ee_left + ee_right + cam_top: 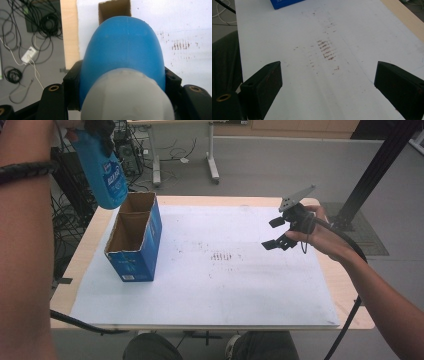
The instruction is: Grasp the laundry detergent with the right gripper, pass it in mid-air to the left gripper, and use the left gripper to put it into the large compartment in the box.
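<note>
The left gripper (100,127) is clamped on a blue bottle (105,172), its jaws pressing the bottle's sides just behind a pale grey cap (127,97). The bottle hangs in the air, bottom end down and tilted, above the far left corner of the table (200,200). Directly beneath its lower end stands a blue carton (135,240), open at the top, with a cardboard partition dividing it into two compartments; the bottle is over the farther one and clear of the rim. In the left gripper view the bottle covers most of the carton, leaving a brown opening (113,11) visible past its rounded end.

The right gripper (277,232) hovers over the right part of the table, well apart from the carton, jaws spread wide with nothing between them. A black cable (345,240) trails from it along the forearm.

A white mat (250,290) covers most of the light wooden tabletop; it carries a patch of brown marks (222,256) near its centre, between the carton and the right gripper. Nothing else lies on the mat.

Beyond the table is a grey floor with the legs of another table (212,167). Tangled cables (47,22) and a white adapter (28,55) lie on the floor to the left. A black post (375,170) rises at far right.
</note>
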`<state>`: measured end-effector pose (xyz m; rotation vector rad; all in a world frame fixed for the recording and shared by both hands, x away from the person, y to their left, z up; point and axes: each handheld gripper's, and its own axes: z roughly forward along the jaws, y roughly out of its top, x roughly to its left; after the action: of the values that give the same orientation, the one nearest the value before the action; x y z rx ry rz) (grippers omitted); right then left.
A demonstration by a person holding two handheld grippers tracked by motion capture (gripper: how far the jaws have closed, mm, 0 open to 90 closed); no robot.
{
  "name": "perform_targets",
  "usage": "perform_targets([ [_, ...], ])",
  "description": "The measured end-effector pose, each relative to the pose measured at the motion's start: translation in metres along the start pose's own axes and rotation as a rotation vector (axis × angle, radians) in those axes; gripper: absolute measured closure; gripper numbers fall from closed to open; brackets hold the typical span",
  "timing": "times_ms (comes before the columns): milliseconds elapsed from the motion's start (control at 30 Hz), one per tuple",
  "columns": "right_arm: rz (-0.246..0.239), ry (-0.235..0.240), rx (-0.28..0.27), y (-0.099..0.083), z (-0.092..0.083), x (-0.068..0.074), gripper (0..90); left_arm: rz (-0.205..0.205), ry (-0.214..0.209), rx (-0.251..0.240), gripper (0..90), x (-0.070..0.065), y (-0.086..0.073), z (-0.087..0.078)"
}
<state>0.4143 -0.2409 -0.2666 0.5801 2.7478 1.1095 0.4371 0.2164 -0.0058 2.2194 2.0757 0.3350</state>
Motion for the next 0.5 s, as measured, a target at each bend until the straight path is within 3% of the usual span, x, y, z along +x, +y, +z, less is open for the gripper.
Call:
perform_targets([
  [67,-0.007,0.000,0.003,0.001,0.000,0.001,7.9,-0.036,0.004,0.009,37.2,0.005,-0.001,0.003],
  [300,-0.013,-0.001,0.003,0.003,-0.001,0.001,8.0,-0.096,0.026,0.020,37.2,0.015,-0.005,0.011],
  [500,-0.015,0.004,0.005,0.004,0.000,0.002,7.9,-0.129,0.013,0.020,37.2,0.020,-0.007,0.015],
])
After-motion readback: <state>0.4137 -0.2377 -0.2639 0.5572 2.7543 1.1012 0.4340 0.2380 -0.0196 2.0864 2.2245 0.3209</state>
